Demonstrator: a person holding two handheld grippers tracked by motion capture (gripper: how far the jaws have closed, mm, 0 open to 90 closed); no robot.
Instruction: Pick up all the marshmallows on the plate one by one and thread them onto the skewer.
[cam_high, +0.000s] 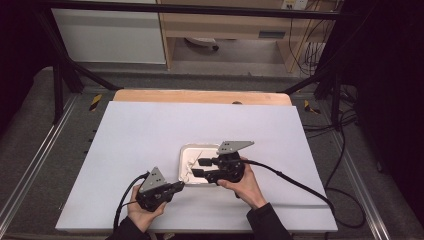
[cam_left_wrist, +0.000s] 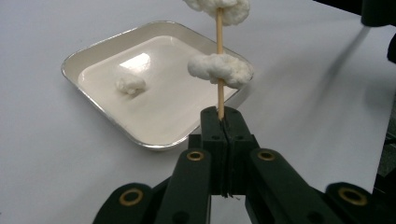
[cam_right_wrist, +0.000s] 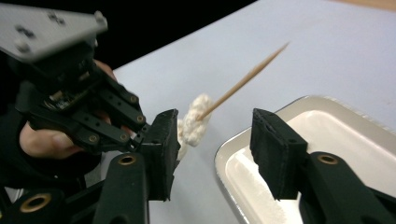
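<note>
A white sheet covers the bench (cam_high: 150, 135), which fills the middle of the high view; a strip of bare wood shows along its far edge. Around it runs grey floor with metal rails at lower left and lower right, a black frame crosses the top, and a pale wooden cabinet (cam_high: 225, 25) stands at upper centre with cables hanging at upper right.

One shallow metal tray (cam_high: 186, 150) with a white inside sits right of centre on the sheet. In the left gripper view one loose white cotton-like lump (cam_left_wrist: 130, 84) lies in the tray (cam_left_wrist: 93, 46).

The left hand-held gripper (cam_high: 179, 187), at lower centre of the high view, has its jaws pressed together on one thin wooden skewer (cam_left_wrist: 219, 88). Two white lumps are threaded on the skewer: one (cam_left_wrist: 220, 70) at mid-frame, another (cam_left_wrist: 219, 8) cut by the top edge. In the right gripper view the skewer (cam_right_wrist: 247, 79) slants toward upper right, over the sheet beside the tray's rim (cam_right_wrist: 224, 154).

The right hand-held gripper (cam_high: 198, 167) hangs over the tray, jaws (cam_right_wrist: 212, 149) standing apart with nothing between them; a threaded lump (cam_right_wrist: 194, 122) lies just beyond its left jaw. Black cables trail from both.
</note>
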